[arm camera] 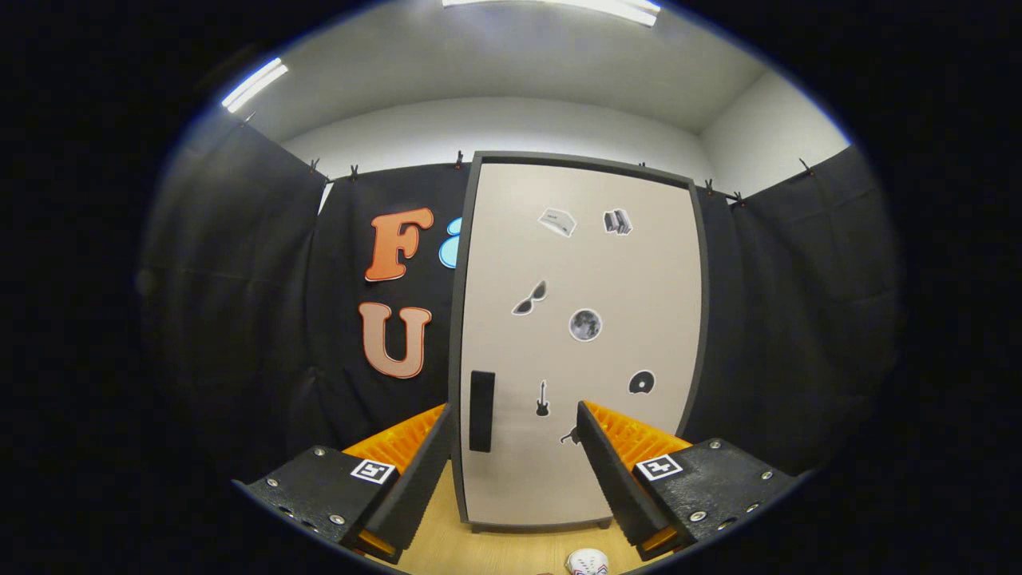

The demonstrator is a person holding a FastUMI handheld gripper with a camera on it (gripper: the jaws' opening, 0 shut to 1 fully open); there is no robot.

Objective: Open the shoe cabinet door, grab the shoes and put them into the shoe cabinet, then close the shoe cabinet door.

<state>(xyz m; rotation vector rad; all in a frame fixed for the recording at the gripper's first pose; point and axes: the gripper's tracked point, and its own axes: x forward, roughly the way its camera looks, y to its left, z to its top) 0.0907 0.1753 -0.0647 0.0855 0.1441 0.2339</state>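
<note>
Beyond the wide, empty gripper [511, 459], closed shoe cabinet door [579, 335], black handle [481, 411], shoe [587, 561] below.

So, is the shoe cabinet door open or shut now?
Shut: the door sits flush in its dark frame; the open gripper is apart from the handle.

Handheld two-finger gripper [511, 471]: black ribbed finger pads [607, 471], orange ridged backing, black mounting blocks with silver screws, one square black-and-white marker per block; fingers spread apart.
</note>
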